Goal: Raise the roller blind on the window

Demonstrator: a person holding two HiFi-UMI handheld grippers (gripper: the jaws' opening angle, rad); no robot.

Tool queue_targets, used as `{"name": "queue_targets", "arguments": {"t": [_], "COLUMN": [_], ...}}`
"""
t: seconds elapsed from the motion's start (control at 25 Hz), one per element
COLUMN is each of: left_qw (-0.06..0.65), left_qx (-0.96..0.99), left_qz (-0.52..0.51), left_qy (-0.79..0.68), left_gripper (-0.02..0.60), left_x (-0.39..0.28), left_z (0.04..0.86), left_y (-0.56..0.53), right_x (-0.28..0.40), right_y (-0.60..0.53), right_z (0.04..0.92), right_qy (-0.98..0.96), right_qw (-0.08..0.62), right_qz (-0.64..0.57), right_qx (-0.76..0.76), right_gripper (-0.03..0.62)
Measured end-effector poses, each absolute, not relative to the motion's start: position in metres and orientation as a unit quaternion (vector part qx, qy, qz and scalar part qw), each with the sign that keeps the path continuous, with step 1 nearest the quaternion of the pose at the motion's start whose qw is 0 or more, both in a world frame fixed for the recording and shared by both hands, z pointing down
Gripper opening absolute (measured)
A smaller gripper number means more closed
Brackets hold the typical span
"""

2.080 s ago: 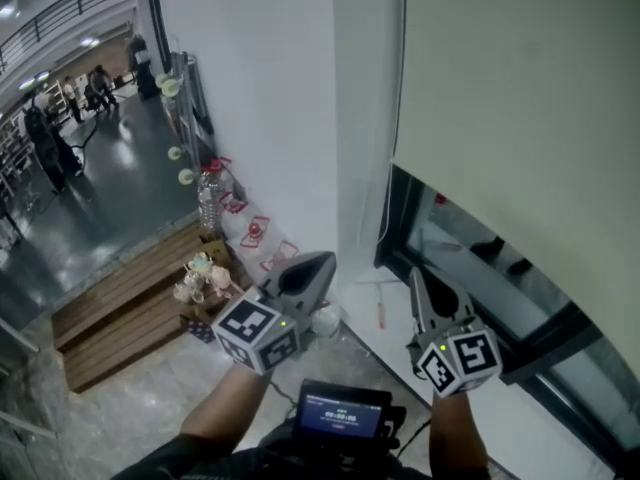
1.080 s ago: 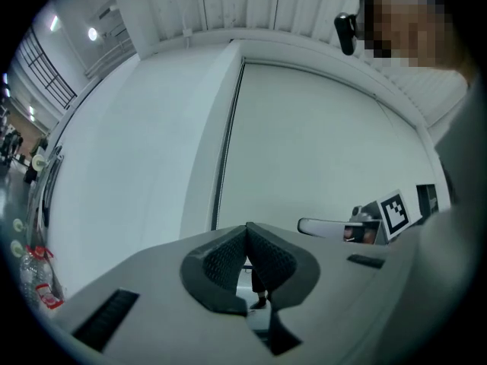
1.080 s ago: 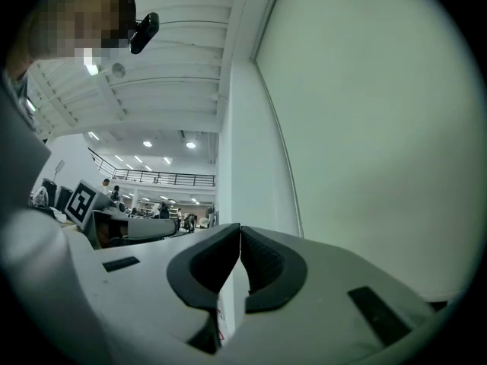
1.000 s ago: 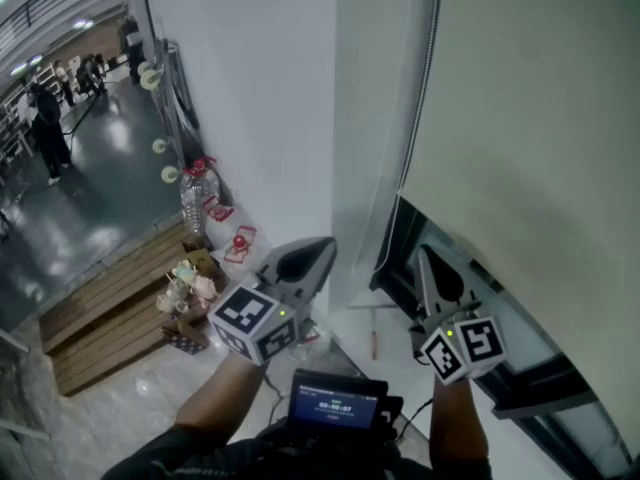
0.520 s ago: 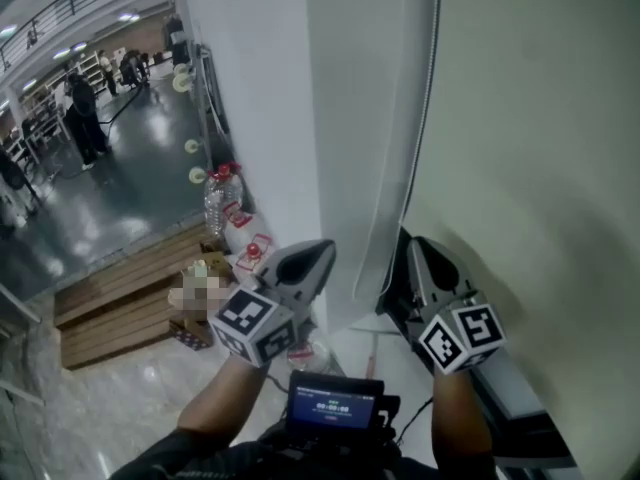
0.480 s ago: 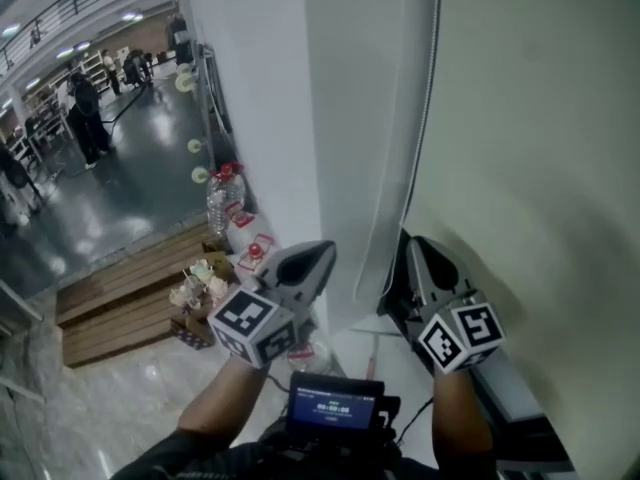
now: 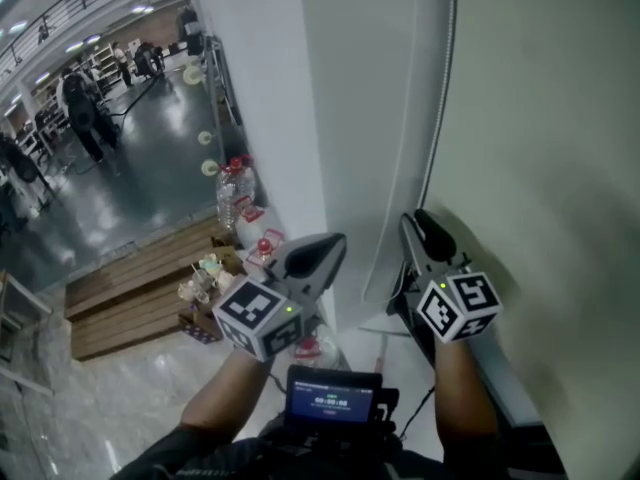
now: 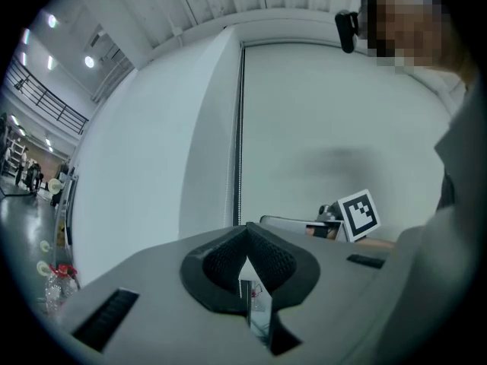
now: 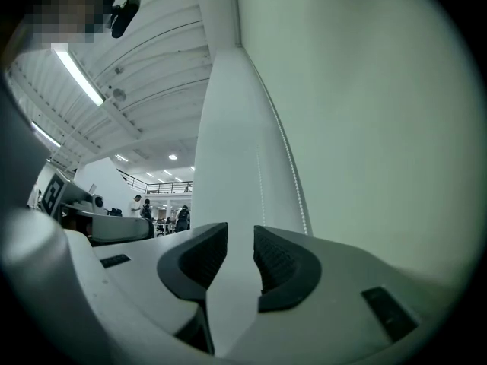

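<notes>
While the left tongs (image 7: 330,246) sit pressed together with nothing in them, only the right tongs (image 7: 418,223) are ready to take anything. Their jaws stand spread, having just been opening, and the right gripper view shows bare white pillar (image 7: 360,88) in the gap, not the cord. Just past them the bead chain (image 9: 297,181) hangs down the pillar beside the blind's edge, with a thinner second strand next to it. Closing now would likely pinch air or catch the wrong strand, and a pull on that one would probably drive the roller blind (image 7: 550,118) down instead of up. A slanted tug could also let the beads slip through the pads or skip at the top. The blind itself hangs low over the window at the right, so nearly the whole lift seems left. Far off at the left, a water bottle (image 7: 232,190) stands on the floor by the wall, well apart from the chain.
</notes>
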State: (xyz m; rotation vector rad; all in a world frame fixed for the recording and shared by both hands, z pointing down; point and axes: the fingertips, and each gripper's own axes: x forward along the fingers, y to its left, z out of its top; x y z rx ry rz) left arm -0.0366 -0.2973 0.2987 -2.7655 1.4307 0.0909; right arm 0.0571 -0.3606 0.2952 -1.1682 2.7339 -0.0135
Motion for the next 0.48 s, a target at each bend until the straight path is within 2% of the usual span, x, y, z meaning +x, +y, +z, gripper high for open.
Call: {"name": "queue_targets", "arguments": {"t": [0.48], "left_qw": [0.014], "left_qx": [-0.888], "left_qz": [0.03], "left_qy": [0.459], "left_gripper": [0.0], "left_x": [-0.062], "left_z": [0.293], "left_y": [-0.32], "right_x": [0.032], "right_y": [-0.44], "right_z": [0.3], "right_qy": [0.909], "right_qw": [0.058], "right_qz": [0.005], "right_qx": [-0.412], "right_gripper": [0.115]}}
